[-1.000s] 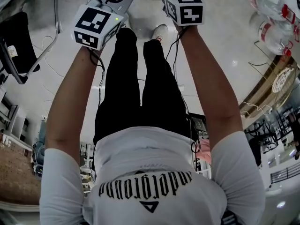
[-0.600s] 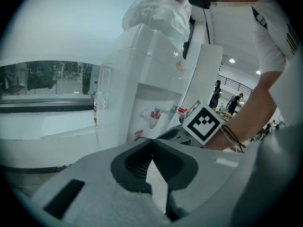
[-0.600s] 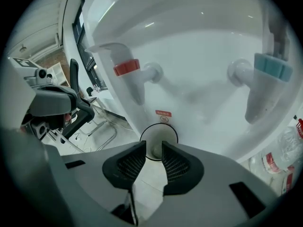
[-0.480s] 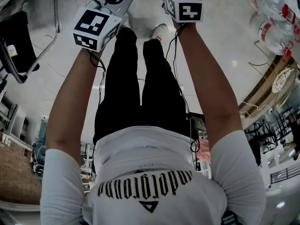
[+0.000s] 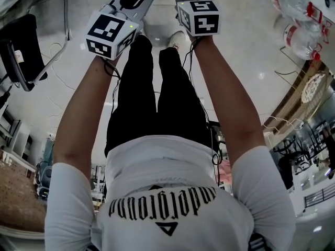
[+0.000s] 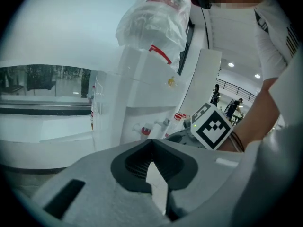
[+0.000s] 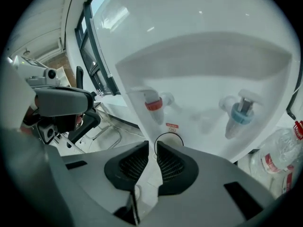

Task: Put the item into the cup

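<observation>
Grey left claw [image 6: 151, 143]: pads pressed together at the tips, nothing between. Right claw [image 7: 155, 150]: pads a narrow slit apart, empty. Just past its tips is a thin dark ring [image 7: 168, 133] on the white water dispenser [image 7: 203, 70], below the red tap [image 7: 154, 105]; can't tell if it's the cup. Can't make out the item in any view. Blue tap [image 7: 239, 117] sits right of the red one. Small red-and-white sticker [image 7: 172, 126] above the ring, unreadable. Bottles [image 7: 277, 160] carry red-white labels, print too small. Both claws are held out over the floor [image 5: 68, 103]. White shirt [image 5: 162, 166] print, upside down, seems to read "underground".
</observation>
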{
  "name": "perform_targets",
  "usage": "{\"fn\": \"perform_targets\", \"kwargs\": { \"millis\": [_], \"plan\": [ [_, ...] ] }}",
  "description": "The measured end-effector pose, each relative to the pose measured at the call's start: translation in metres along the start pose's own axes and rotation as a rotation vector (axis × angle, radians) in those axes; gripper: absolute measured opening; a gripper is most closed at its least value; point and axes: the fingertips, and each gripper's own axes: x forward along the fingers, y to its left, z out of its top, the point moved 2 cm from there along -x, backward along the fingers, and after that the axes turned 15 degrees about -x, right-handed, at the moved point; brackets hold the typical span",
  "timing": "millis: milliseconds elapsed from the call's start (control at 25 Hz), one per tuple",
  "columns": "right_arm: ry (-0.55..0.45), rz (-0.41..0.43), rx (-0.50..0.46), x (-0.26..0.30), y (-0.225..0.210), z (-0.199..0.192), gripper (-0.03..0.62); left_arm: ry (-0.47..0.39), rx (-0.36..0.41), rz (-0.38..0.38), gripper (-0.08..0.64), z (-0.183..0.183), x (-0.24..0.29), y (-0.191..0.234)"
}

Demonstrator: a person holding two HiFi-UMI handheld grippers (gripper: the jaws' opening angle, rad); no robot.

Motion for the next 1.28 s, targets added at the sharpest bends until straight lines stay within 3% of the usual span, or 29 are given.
{"fn": "perform_targets", "kwargs": {
  "millis": [480,960,1280],
  "plan": [
    [-0.144,0.056,-0.071,-0.118,0.032,0.073,0.014,-0.051,-0.014,0.014,0.014,0.049,-0.062,-0.054],
    [-0.306,0.136,-0.212,-0.266,0.050,0.167,0.014,-0.177,0.024,-0.016,0.015,0.141,-0.145,-0.134],
    [-0.378,0.106,-0.245,-0.329,0.039,0.206,0.014,-0.235,0.047,-0.027,0.014,0.180,-0.188,-0.169]
  ]
}}
